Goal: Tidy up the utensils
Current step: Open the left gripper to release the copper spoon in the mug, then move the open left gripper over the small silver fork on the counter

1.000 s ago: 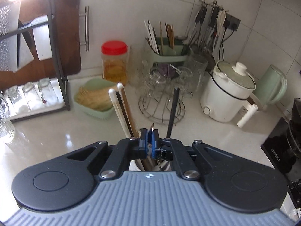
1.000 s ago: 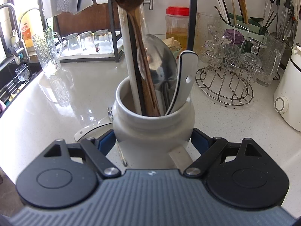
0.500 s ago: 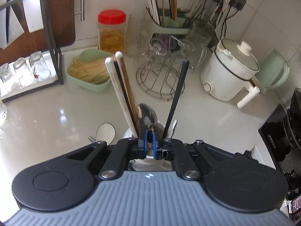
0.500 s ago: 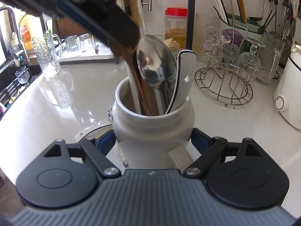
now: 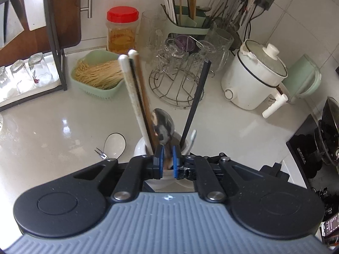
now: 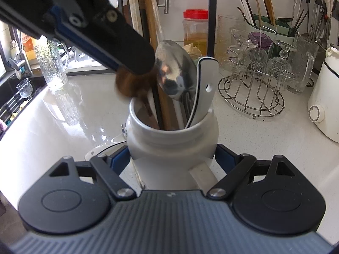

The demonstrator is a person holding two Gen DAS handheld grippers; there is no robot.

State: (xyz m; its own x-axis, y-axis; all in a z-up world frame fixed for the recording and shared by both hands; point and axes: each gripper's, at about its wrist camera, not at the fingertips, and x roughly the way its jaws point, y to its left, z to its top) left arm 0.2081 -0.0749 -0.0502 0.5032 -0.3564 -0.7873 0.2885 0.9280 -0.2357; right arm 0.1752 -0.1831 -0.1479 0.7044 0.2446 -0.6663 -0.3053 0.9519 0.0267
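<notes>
A white speckled tabletop (image 5: 53, 122) runs along a tiled kitchen wall. At the back stand one red-lidded jar (image 5: 122, 31), one green basket of noodles (image 5: 99, 75), one wire rack of upturned stemmed glasses (image 5: 178, 78), one green caddy of chopsticks (image 5: 186, 24) and one white electric pot (image 5: 254, 78). Three tumblers sit upside down under the black shelf frame at the far left edge.

Near the front edge, one white ceramic jar (image 6: 171, 141) holds the utensils: one metal spoon (image 6: 175, 67), bowl up, one white ceramic spoon (image 6: 206, 86) leaning beside it, and several chopsticks. In the left wrist view I count one white, one dark, one brown and one black stick apart from them. A second white spoon (image 5: 115, 144) and one small fork (image 5: 101, 154) lie on the tabletop just left of the jar.

The right gripper (image 6: 171, 158) has its fingers clamped on the jar's two sides. The left gripper (image 5: 167, 160) hangs over the jar's mouth; its blue-padded fingers are opening, a narrow gap between them, with a blurred brown wooden utensil (image 6: 131, 82) at their tips, its lower end inside the jar. Whether the pads press it I cannot tell.
</notes>
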